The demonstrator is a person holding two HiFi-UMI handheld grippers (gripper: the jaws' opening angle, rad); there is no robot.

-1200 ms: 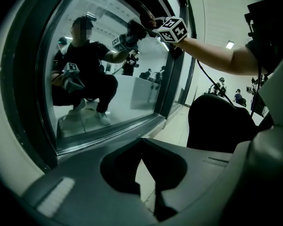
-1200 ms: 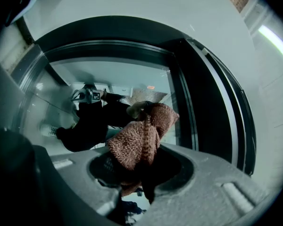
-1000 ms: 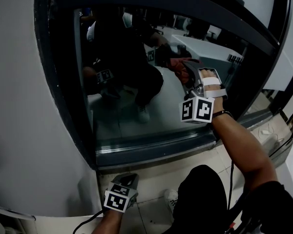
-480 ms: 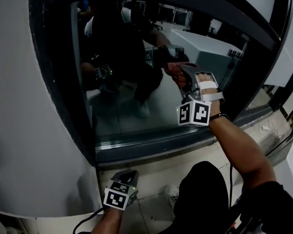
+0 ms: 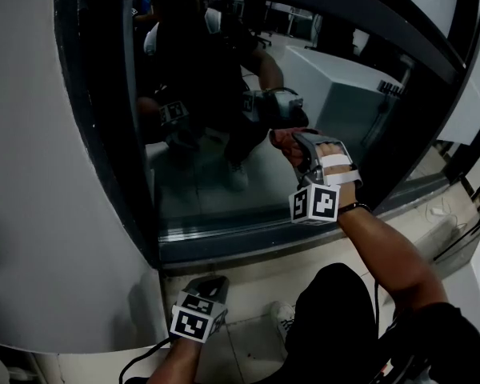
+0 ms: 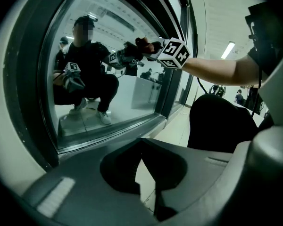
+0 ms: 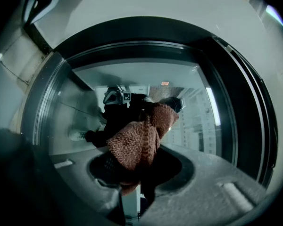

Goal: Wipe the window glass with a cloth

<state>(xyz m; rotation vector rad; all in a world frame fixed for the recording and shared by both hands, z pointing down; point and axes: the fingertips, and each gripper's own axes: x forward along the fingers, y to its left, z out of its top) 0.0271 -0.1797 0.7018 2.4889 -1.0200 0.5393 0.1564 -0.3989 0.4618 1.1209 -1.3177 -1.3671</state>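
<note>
**Cloth sits between my right jaws and the pane**

My right gripper [image 5: 298, 149] is clamped on the reddish-brown cloth [image 7: 137, 142]. The cloth bunches out past the jaw tips, straight ahead, between them and the window glass [image 5: 216, 174], on the pane's right half. It looks pressed to the glass, though I can't confirm contact. Most of the bare glass lies to the left, so I judge the stroke should run that way. My left gripper [image 5: 202, 304] hangs low below the sill, jaws together on nothing, well away from the cloth.
</note>
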